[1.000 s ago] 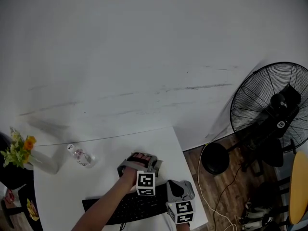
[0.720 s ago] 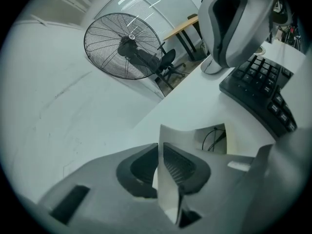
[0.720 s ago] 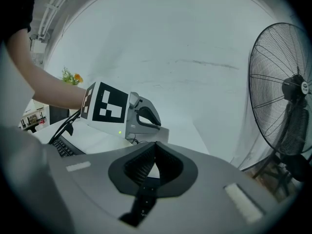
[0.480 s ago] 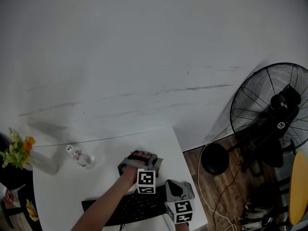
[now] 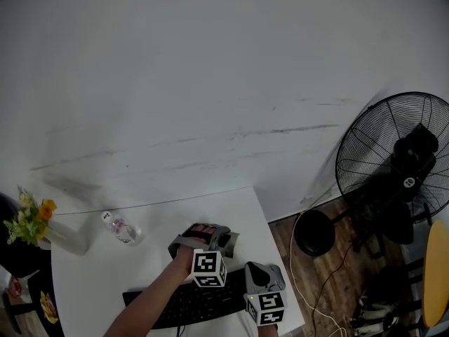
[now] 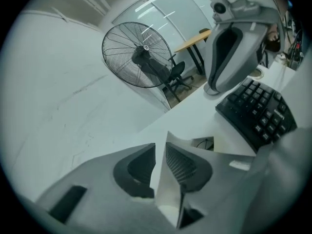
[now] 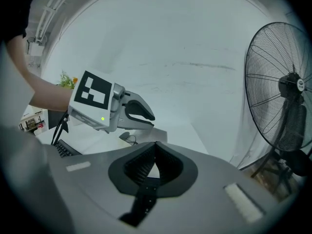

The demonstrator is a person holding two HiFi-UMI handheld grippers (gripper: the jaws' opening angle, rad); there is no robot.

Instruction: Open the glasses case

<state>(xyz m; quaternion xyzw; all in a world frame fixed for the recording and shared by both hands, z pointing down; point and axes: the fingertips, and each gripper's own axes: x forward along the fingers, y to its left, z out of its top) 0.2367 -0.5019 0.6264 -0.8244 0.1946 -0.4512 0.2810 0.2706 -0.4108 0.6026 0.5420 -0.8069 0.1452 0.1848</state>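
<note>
Left gripper [image 6: 161, 140] jaws just parted, pale flap of white flat glasses case [image 7: 148, 136] loosed between them; right gripper [image 7: 155, 143] held closed, empty; opening judged unfinished

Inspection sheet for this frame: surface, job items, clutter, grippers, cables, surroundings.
Surface: white table, carries all the items.
Job's things: glasses case, seemingly its pale flap, stands between the left gripper jaws; opened or not, unclear.
Clutter: keyboard, clear bottle, flowers in a vase.
Grippers: left gripper jaws apart, just been opening; right gripper shut, empty.
Cables: pale cord on the floor.
Surroundings: standing fan, white wall, wood floor.
</note>
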